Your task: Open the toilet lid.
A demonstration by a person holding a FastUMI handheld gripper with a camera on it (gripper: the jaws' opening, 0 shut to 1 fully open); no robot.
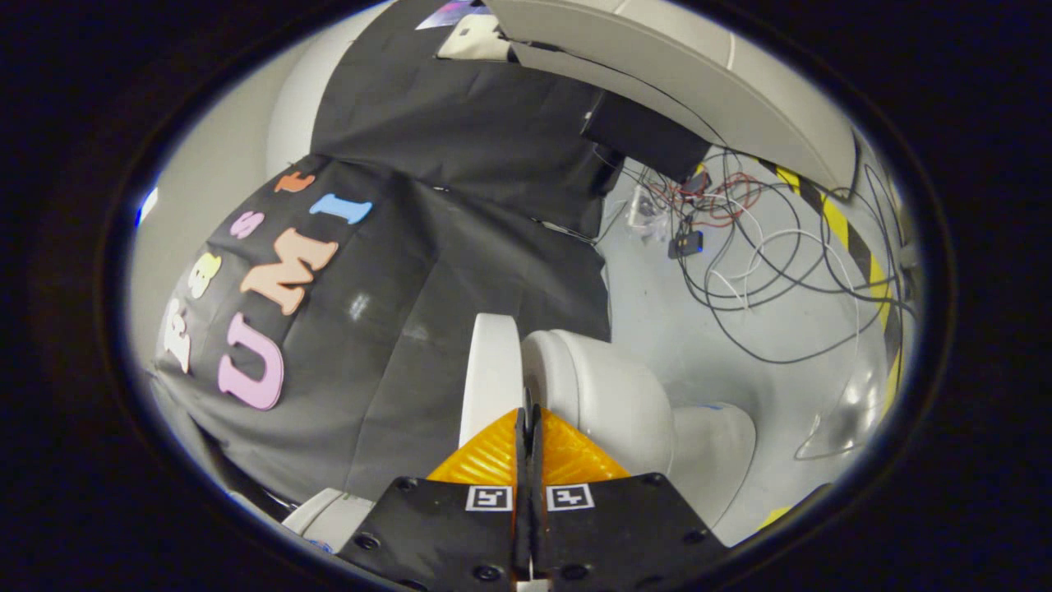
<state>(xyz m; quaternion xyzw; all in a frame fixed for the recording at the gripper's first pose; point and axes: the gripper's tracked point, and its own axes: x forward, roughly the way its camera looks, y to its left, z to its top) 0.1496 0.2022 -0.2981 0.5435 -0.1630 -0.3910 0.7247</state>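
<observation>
The view is rolled on its side, with the floor off to the right. The white toilet lid (491,370) is a thin slab lying against the seat and bowl (608,395), and a narrow dark seam runs between them. The bowl's pedestal (715,444) stands beyond, toward the floor. My gripper (527,415) is shut, its orange fingers (485,456) pressed together with only a thin line between them. The fingertips sit right at the seam between lid and seat. I cannot tell whether anything is pinched between them.
Black booth cloth (460,247) hangs behind the toilet. A tangle of cables (764,263) and a small device lie on the grey floor (657,321). Yellow-black hazard tape (855,238) runs along the floor's far edge, under a pale panel (699,74).
</observation>
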